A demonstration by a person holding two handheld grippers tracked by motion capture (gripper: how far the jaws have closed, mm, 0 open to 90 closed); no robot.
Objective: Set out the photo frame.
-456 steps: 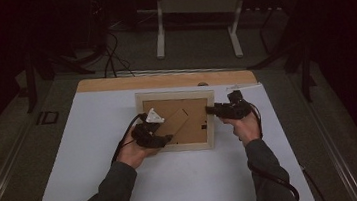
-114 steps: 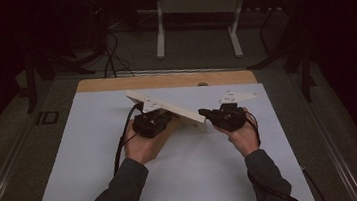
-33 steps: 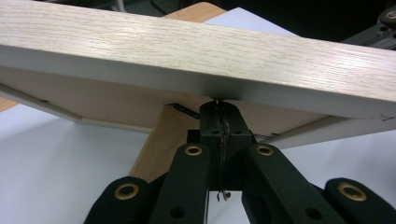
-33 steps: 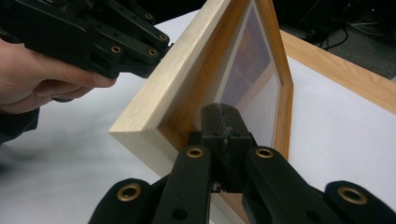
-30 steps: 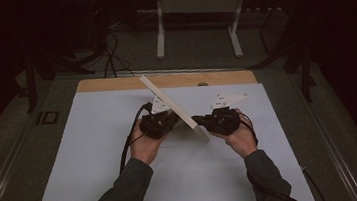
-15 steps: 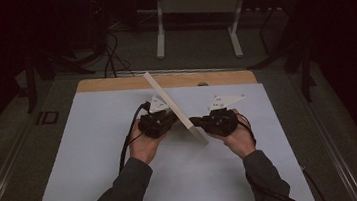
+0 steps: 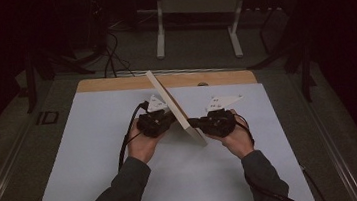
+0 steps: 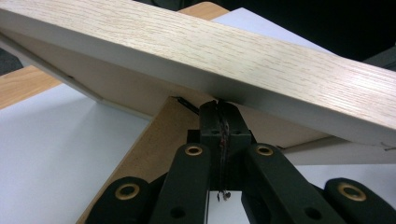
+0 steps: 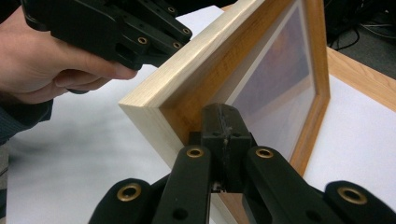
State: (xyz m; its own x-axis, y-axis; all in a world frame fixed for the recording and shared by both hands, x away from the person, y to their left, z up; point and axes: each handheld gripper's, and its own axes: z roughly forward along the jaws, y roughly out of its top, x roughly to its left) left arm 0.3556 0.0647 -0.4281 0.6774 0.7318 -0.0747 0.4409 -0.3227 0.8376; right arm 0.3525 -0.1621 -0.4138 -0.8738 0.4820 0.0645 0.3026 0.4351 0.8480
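Frame: where the two grippers meet, we see the light oak-wood rectangular picture frame standing on edge, tilted, over the middle of the white sheet-covered table; its far end points to the table's far edge, its near lower corner sits close to the sheet.
Frame front: in the right gripper view we see the glazed face with its wood border.
Frame back: in the left gripper view we see the brown fibreboard stand under the frame's pale edge.
Left gripper: we see the black two-jaw left gripper with jaws drawn together, tips at the frame's back by the stand; what they pinch we cannot tell.
Right gripper: we see the black two-jaw right gripper with jaws together, tips against the frame's front border near its lower corner.
Table: we see a bare wooden strip along the far edge.
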